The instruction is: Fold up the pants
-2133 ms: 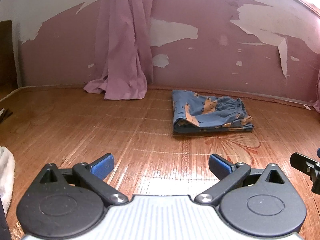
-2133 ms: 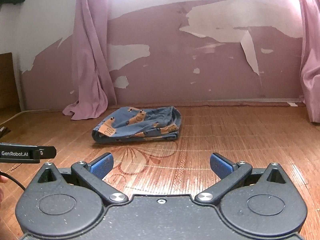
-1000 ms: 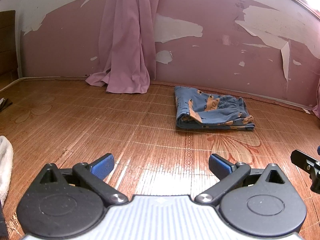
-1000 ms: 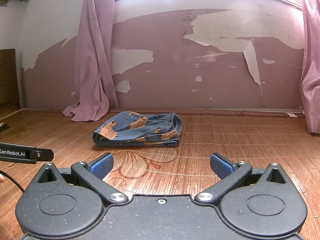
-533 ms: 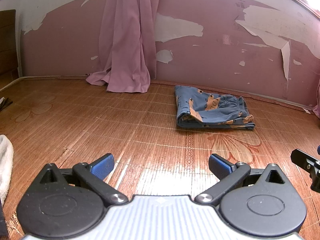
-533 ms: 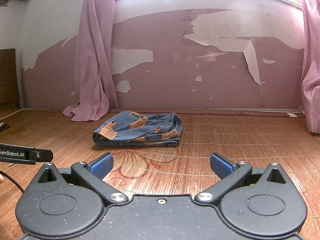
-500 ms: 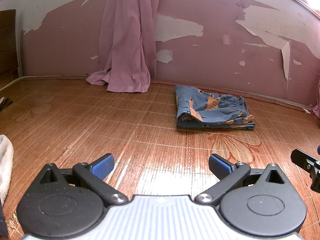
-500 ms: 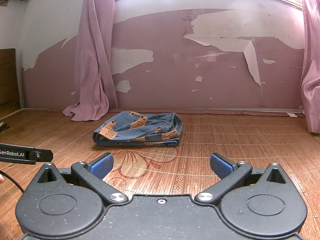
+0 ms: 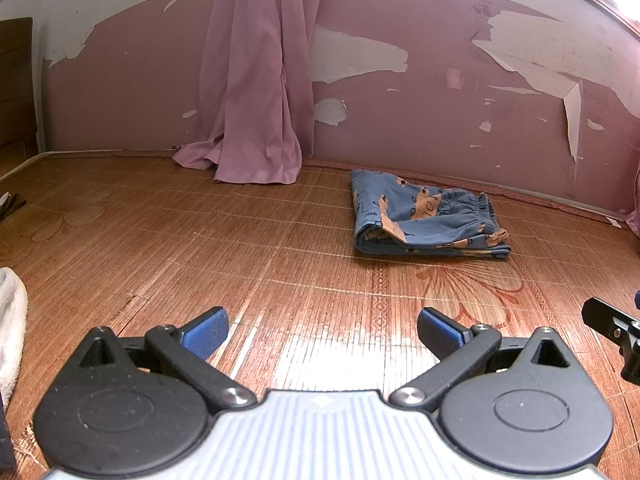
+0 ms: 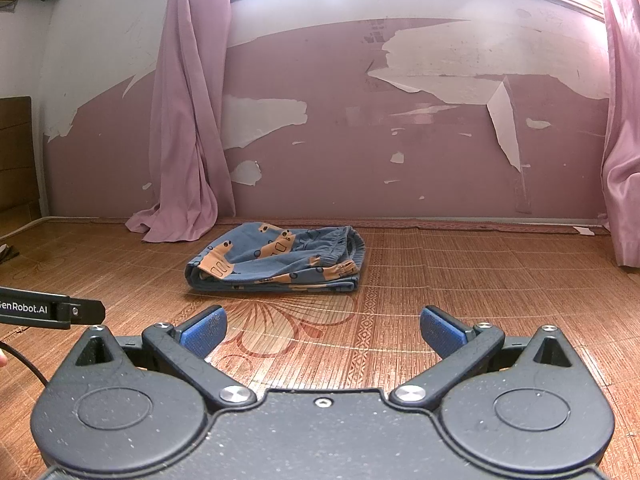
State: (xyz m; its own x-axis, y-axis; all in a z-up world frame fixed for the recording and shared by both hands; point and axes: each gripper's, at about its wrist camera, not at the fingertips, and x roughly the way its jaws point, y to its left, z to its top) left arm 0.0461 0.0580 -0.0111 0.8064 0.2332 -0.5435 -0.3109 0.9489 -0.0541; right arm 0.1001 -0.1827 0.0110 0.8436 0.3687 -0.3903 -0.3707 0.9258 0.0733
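Near the foot of the peeling pink wall (image 10: 400, 92), the pants (image 9: 424, 220) lie folded into a compact blue bundle with orange print on the woven mat (image 9: 200, 240), apart from the wall's base and resting flat. In the right wrist view the pants (image 10: 280, 264) sit ahead and slightly left of centre, with the elastic waistband turned toward the right and the folded edge toward the camera; a floral pattern on the mat lies between them and the tool. The left gripper (image 9: 322, 330) is spread wide with nothing between its blue pads, low over bare mat, well back from the pants, which lie ahead and to its right. The right gripper (image 10: 323, 330) is likewise spread wide and holds nothing, also well short of the bundle. A broad stretch of mat separates both tools from the pants. To the left of the pants, a pink curtain (image 9: 256, 80) hangs down the wall and pools on the mat, near the bundle but not touching it. A second pink curtain (image 10: 624, 120) hangs at the far right edge, well apart from the pants. A white cloth (image 9: 10, 328) shows at the left border of the left wrist view, beside the left gripper.
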